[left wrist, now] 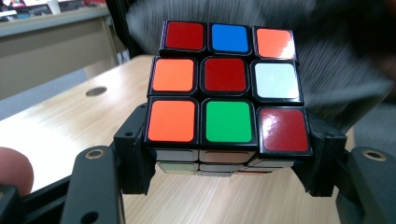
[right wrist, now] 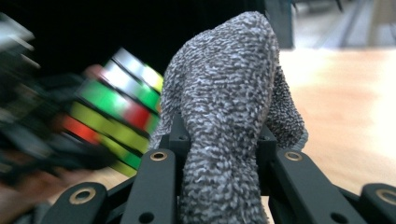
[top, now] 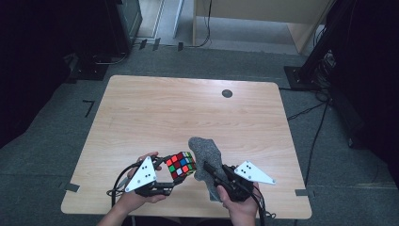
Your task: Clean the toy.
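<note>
A scrambled puzzle cube (top: 180,164) with red, orange, green, blue and white stickers is held above the near edge of the table. My left gripper (top: 175,178) is shut on the cube (left wrist: 227,88), its jaws pressing the lower layer from both sides. A grey fuzzy cloth (top: 205,155) stands bunched upright just right of the cube, close beside it. My right gripper (top: 211,175) is shut on the cloth (right wrist: 224,116), which bulges up between its jaws. The cube (right wrist: 119,112) appears blurred at the left of the right gripper view.
The light wooden table (top: 188,108) has a small round dark grommet (top: 227,93) near its far edge. Grey carpet surrounds it, with black stands and cables at the back and right. A person's hands (top: 136,197) grip both tools at the near edge.
</note>
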### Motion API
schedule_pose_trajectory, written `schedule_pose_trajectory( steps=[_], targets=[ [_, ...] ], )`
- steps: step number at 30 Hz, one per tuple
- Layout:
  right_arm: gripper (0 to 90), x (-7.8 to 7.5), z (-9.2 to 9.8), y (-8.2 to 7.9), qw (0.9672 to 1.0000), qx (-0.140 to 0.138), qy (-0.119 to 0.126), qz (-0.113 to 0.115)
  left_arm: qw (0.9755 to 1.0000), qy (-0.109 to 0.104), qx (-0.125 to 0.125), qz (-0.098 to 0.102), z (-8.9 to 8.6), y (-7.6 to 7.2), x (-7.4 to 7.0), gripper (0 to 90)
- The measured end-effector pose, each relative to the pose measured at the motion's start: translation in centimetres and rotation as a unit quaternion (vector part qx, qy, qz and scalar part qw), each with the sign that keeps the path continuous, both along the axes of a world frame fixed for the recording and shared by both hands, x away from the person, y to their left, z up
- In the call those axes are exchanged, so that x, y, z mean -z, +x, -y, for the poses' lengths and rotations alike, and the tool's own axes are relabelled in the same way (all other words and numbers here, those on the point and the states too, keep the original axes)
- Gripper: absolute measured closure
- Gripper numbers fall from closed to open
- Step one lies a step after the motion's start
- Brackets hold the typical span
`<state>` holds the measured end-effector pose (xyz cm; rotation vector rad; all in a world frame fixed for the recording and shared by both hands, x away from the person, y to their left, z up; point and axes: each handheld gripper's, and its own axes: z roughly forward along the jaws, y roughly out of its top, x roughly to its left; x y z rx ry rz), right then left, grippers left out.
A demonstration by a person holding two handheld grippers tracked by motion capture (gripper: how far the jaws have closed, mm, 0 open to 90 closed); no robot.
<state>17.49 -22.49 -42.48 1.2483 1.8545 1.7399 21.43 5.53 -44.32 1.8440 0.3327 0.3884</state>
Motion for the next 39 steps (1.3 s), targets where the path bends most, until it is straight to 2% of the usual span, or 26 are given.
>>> schedule_pose_trajectory(
  steps=[2, 3, 5, 6, 8, 9, 10, 11, 13, 15, 16, 17, 18, 19, 21, 23, 25, 27, 28, 30, 31, 34, 37, 39],
  targets=[
    [70.5, -0.3, -0.3, -0.1, 0.9996, -0.025, 0.008, 0.007, 0.9999, 0.004, 0.014, -0.003, 0.2, -0.1, 0.1, 34.1],
    [70.8, -0.2, -0.6, -0.2, 0.9995, -0.032, -0.001, 0.007, 0.9997, 0.000, 0.023, -0.007, 0.2, -0.2, -0.1, 34.1],
    [72.2, 0.5, -0.7, 0.0, 0.9993, -0.032, -0.017, 0.008, 0.9997, -0.003, 0.022, -0.006, 0.4, -0.3, -0.3, 34.0],
    [72.4, 0.7, -0.6, 0.2, 0.9994, -0.030, -0.018, 0.000, 0.9997, -0.008, 0.022, -0.007, 0.3, -0.3, -0.5, 34.0],
    [72.6, 1.3, 0.1, 0.6, 0.9992, -0.013, -0.036, -0.016, 0.9986, -0.044, 0.023, -0.021, -0.4, 0.0, -0.8, 34.0],
    [72.7, 1.6, 0.4, 0.8, 0.9990, -0.005, -0.041, -0.019, 0.9968, -0.069, 0.023, -0.034, -0.9, 0.3, -1.0, 34.1],
    [72.7, 2.0, 0.5, 0.9, 0.9989, -0.007, -0.041, -0.020, 0.9957, -0.081, 0.021, -0.040, -1.1, 0.5, -1.1, 34.1],
    [72.7, 2.2, 0.5, 0.9, 0.9989, -0.012, -0.042, -0.019, 0.9944, -0.093, 0.017, -0.046, -1.4, 0.7, -1.2, 34.1],
    [72.4, 2.4, -0.3, 0.9, 0.9979, -0.043, -0.049, -0.007, 0.9937, -0.098, 0.012, -0.054, -1.6, 0.9, -1.1, 34.1],
    [72.2, 2.4, -2.0, 0.5, 0.9946, -0.079, -0.065, 0.017, 0.9918, -0.107, 0.011, -0.068, -1.6, 1.0, -0.9, 34.0],
    [72.2, 2.5, -2.7, 0.4, 0.9928, -0.089, -0.076, 0.026, 0.9899, -0.118, 0.014, -0.078, -1.5, 1.1, -0.9, 34.0],
    [72.1, 2.6, -3.7, 0.1, 0.9898, -0.100, -0.096, 0.034, 0.9887, -0.124, 0.016, -0.083, -1.5, 1.1, -0.8, 34.0],
    [72.1, 2.8, -4.3, -0.1, 0.9880, -0.105, -0.106, 0.040, 0.9875, -0.129, 0.016, -0.089, -1.6, 1.2, -0.9, 34.0],
    [72.0, 3.2, -5.1, -0.3, 0.9853, -0.118, -0.115, 0.045, 0.9871, -0.131, 0.015, -0.090, -1.6, 1.2, -1.0, 34.0],
    [71.4, 3.8, -6.0, -0.5, 0.9827, -0.134, -0.121, 0.042, 0.9878, -0.128, 0.007, -0.088, -1.8, 1.3, -1.0, 34.0],
    [70.7, 4.0, -6.7, -0.7, 0.9807, -0.138, -0.133, 0.039, 0.9877, -0.126, 0.001, -0.093, -2.0, 1.5, -0.9, 34.0],
    [70.7, 3.8, -6.5, -0.6, 0.9822, -0.125, -0.133, 0.047, 0.9874, -0.128, -0.002, -0.094, -2.1, 1.6, -0.8, 34.0],
    [70.8, 3.5, -5.5, -0.3, 0.9867, -0.096, -0.121, 0.052, 0.9877, -0.126, -0.002, -0.093, -2.1, 1.6, -0.8, 34.0],
    [70.9, 3.3, -4.7, -0.1, 0.9907, -0.073, -0.103, 0.051, 0.9881, -0.123, -0.001, -0.093, -2.1, 1.6, -0.8, 34.0],
    [71.2, 3.1, -3.5, 0.1, 0.9952, -0.040, -0.072, 0.052, 0.9889, -0.116, -0.002, -0.092, -1.8, 1.5, -0.7, 34.0],
    [71.2, 3.1, -3.3, 0.1, 0.9957, -0.037, -0.067, 0.052, 0.9889, -0.115, 0.001, -0.094, -1.7, 1.5, -0.7, 34.0],
    [70.5, 3.2, -3.9, -0.1, 0.9934, -0.066, -0.075, 0.056, 0.9873, -0.125, 0.005, -0.097, -1.6, 1.4, -0.8, 34.0],
    [70.0, 4.0, -5.9, -0.6, 0.9886, -0.110, -0.094, 0.043, 0.9851, -0.140, 0.001, -0.099, -1.7, 1.3, -1.1, 34.0],
    [70.0, 4.4, -6.9, -0.9, 0.9864, -0.127, -0.097, 0.038, 0.9838, -0.146, 0.003, -0.104, -1.6, 1.2, -1.1, 34.0]
  ],
)
